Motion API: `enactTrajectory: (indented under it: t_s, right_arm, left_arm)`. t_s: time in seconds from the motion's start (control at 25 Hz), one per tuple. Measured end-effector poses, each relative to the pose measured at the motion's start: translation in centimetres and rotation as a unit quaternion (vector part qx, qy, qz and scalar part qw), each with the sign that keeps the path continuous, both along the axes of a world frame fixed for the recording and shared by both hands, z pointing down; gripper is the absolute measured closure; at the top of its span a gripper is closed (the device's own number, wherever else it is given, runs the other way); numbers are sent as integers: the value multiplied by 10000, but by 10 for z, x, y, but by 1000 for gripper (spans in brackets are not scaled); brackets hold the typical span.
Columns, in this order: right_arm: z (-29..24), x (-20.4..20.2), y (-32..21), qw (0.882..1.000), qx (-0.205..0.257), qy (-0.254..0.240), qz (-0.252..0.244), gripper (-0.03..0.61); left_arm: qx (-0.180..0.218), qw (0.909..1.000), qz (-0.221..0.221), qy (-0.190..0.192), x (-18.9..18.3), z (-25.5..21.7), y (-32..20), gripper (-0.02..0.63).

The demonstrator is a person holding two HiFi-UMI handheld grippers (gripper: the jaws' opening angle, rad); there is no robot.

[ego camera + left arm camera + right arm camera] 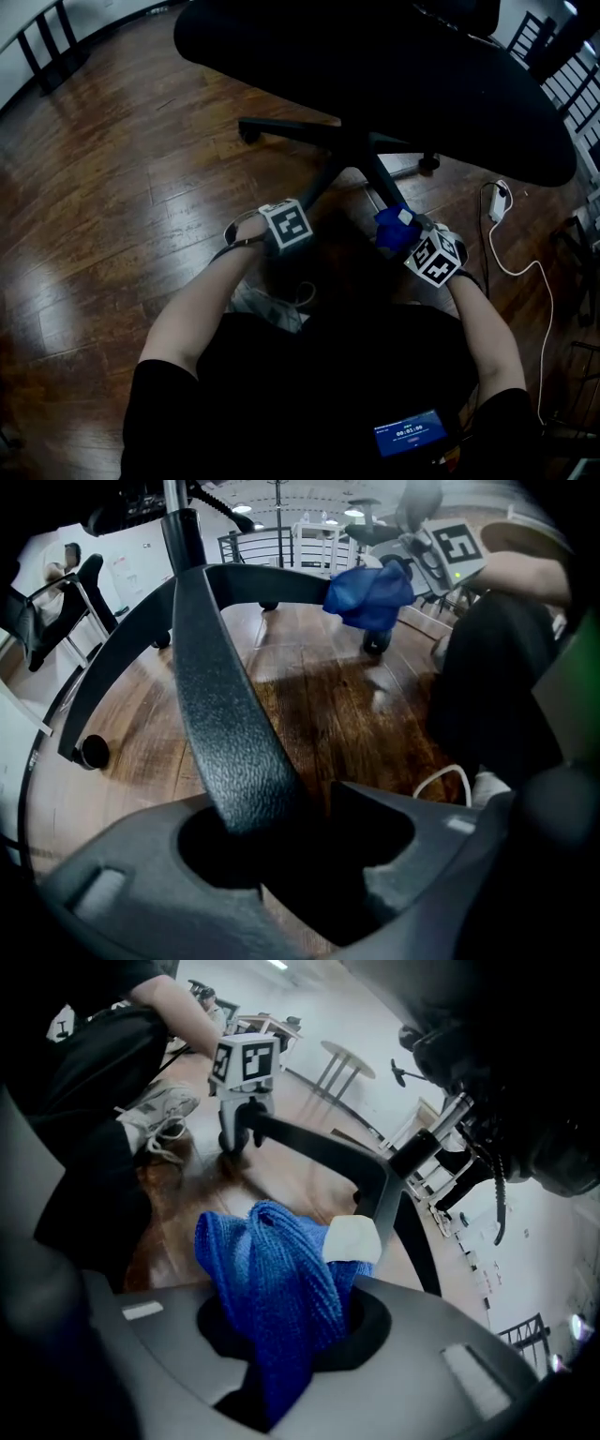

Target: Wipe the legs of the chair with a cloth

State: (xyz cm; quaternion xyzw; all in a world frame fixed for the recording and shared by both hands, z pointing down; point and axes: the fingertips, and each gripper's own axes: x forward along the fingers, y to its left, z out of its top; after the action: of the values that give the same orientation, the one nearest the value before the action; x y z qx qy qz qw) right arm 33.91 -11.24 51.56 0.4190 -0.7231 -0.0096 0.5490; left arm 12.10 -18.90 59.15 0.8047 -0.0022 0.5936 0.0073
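- The black office chair (375,75) is standing on the wooden floor (122,187) in front of me.
- My left hand-held gripper (281,829) is clamping one chair leg (225,724) of the star base.
- My right hand-held gripper (300,1326) is pinching the bunched blue cloth (272,1279), holding it at a neighbouring leg (309,1143).

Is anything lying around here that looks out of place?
Only the white charger cable, which trails loose across the wooden floor right of the chair base. Nothing looks spilled or broken.
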Motion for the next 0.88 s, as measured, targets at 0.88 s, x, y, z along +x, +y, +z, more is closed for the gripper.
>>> enactTrajectory:
  t_s: [0.88]
  right_arm:
    - [-11, -11, -29, 9983, 217, -522, -113, 495]
  left_arm:
    - [110, 9999, 38, 78, 1, -1, -11, 376]
